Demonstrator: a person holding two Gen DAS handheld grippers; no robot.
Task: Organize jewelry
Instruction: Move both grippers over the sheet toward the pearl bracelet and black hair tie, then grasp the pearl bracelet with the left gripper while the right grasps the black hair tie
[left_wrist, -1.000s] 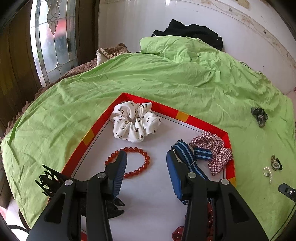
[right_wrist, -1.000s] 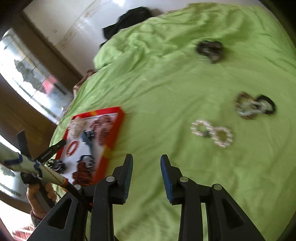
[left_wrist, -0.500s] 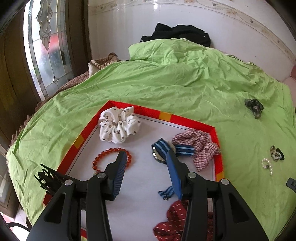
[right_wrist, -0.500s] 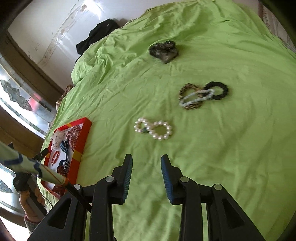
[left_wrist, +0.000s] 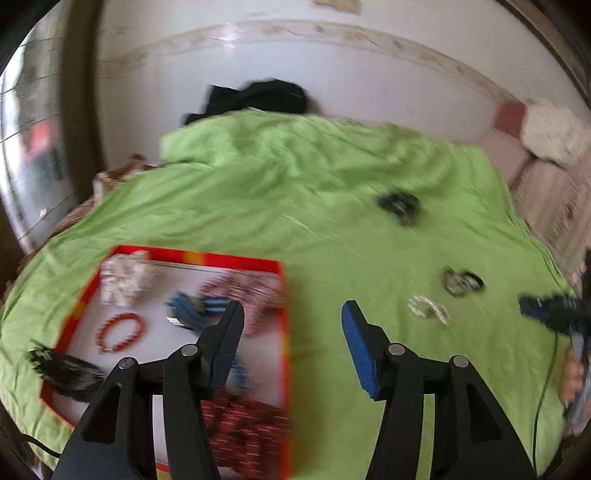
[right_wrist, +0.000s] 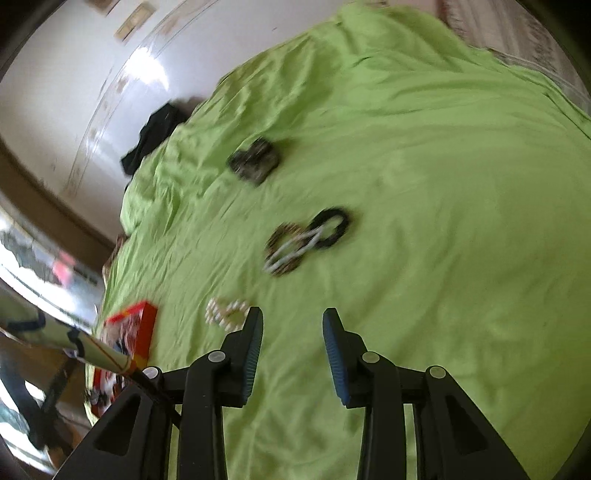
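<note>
Since a second ago, both of my grippers have swung away from the tray toward the loose jewelry, and both views are motion-blurred. My left gripper (left_wrist: 291, 314) has just been opening; its jaws stand spread with nothing between them, over the tray's right rim and bare sheet. My right gripper (right_wrist: 291, 321) has also just been widening, its jaws apart and empty above the sheet.

Each gripper has black plastic arms and ribbed blue pads (left_wrist: 360, 350).

A wrinkled lime-green bedsheet (right_wrist: 443, 184) fills both views. Behind it runs a glossy white wall (left_wrist: 258, 66), with a dark garment (left_wrist: 258, 98) bunched at the bed's far edge. A patterned glass window (left_wrist: 29, 147) sits at the left wrist view's left edge.

The tray (left_wrist: 284, 295), flat and white with a red border, lies at lower left of the left wrist view. It holds a white fabric scrunchie (left_wrist: 125, 282), a round red bead bracelet (left_wrist: 120, 332), a blue striped ribbon piece (left_wrist: 192, 308), a red checked scrunchie (left_wrist: 243, 291), a dark red scrunchie (left_wrist: 240, 424) and a black toothed claw clip (left_wrist: 59, 367) on its left rim.

Outside the tray, on the sheet, a pearl bracelet (right_wrist: 225, 314) twisted into a figure eight lies just beside my right gripper's left finger in the right wrist view. Linked hair ties (right_wrist: 306, 240), brown, white and black, lie in the centre of that view. A dark clip (right_wrist: 255, 162) lies farther up.
</note>
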